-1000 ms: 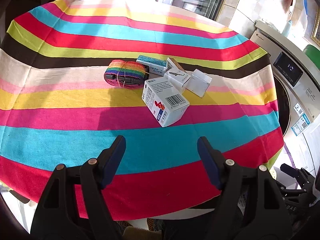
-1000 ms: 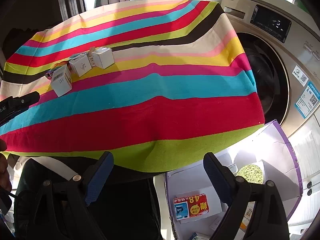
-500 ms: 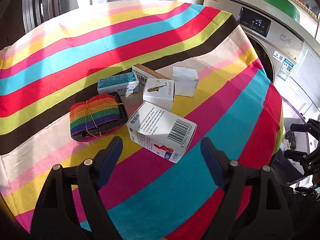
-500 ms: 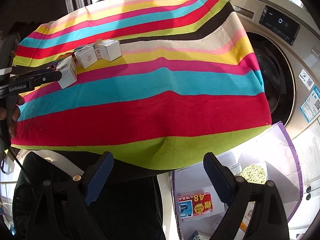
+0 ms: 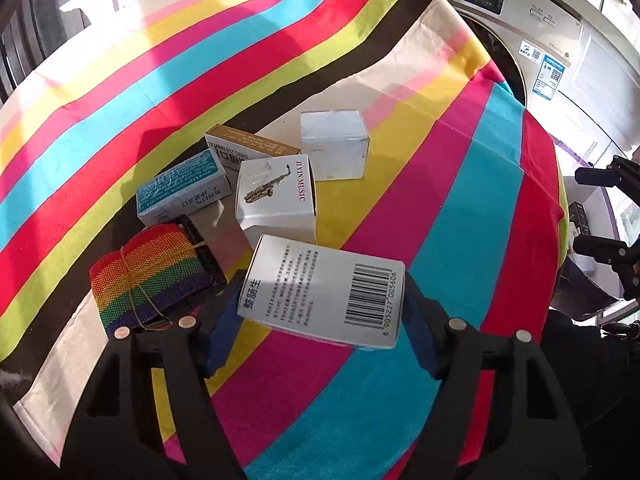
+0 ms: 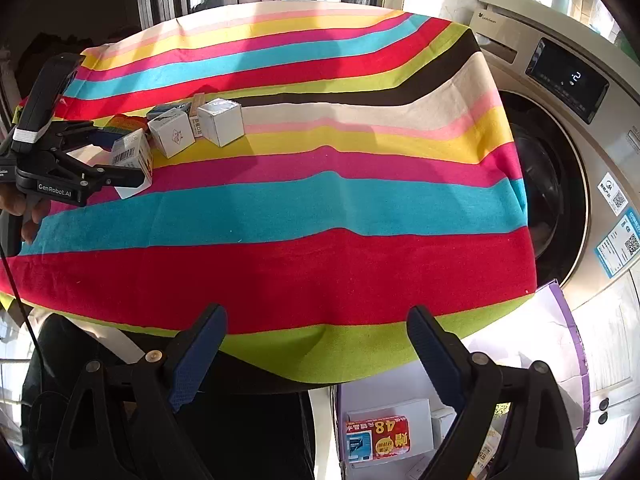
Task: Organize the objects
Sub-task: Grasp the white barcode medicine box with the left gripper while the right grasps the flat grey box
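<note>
Left tongs [image 5: 320,316] straddle the barcode box [image 5: 324,292], one blue pad at each short end; jaws have just been closing, but I can't tell whether the pads press yet. The box sits on the desk [image 5: 460,216], nearest of the cluster: saxophone box [image 5: 276,196] just behind it, rainbow strap [image 5: 148,280] just to its left, plain white box [image 5: 334,150] further behind. Likely first pick, being the most reachable. Right tongs [image 6: 316,344] gape empty, well clear of the barcode box, waiting over the purple-edged carton [image 6: 560,360], probably the drop-off.

Barcoded box [image 5: 320,292] lies nearest, strap roll [image 5: 148,276] left, three boxes behind
</note>
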{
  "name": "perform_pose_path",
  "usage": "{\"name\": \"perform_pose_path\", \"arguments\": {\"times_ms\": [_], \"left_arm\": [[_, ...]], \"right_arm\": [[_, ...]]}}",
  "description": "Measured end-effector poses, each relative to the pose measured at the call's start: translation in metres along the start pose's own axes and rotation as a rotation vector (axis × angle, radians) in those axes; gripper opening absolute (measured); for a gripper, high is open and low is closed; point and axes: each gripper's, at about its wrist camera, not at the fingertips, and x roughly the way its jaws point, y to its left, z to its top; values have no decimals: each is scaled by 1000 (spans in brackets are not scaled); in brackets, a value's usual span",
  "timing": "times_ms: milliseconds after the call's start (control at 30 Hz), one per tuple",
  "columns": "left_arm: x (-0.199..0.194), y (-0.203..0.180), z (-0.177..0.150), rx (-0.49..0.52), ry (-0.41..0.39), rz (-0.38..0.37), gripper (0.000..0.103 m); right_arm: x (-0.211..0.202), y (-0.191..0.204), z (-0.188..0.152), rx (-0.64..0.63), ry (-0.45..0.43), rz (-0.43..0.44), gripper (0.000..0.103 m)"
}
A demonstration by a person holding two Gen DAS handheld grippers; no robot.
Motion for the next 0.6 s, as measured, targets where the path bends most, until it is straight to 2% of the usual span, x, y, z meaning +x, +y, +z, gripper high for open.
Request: {"name": "perform_pose_path", "arguments": {"times_ms": [100, 300, 433, 500, 600], "left_arm": [[-7, -6, -10, -73, -36, 0, 75], [-21, -16, -37, -279, -87, 151, 74], [-18, -25, -57, -384, -71, 237, 73], [-21, -32, -62, -405, -97, 279, 73], [-26, -34, -65, -474, -122, 265, 72]], "right_arm": [[7, 6, 23, -43, -39, 9, 93], [39, 22, 76, -115, -82, 59, 93], [65, 41, 105, -181, -87, 123, 93], [76, 50, 115, -218, -92, 155, 93], [89, 63, 129, -275, -98, 166, 93]]}}
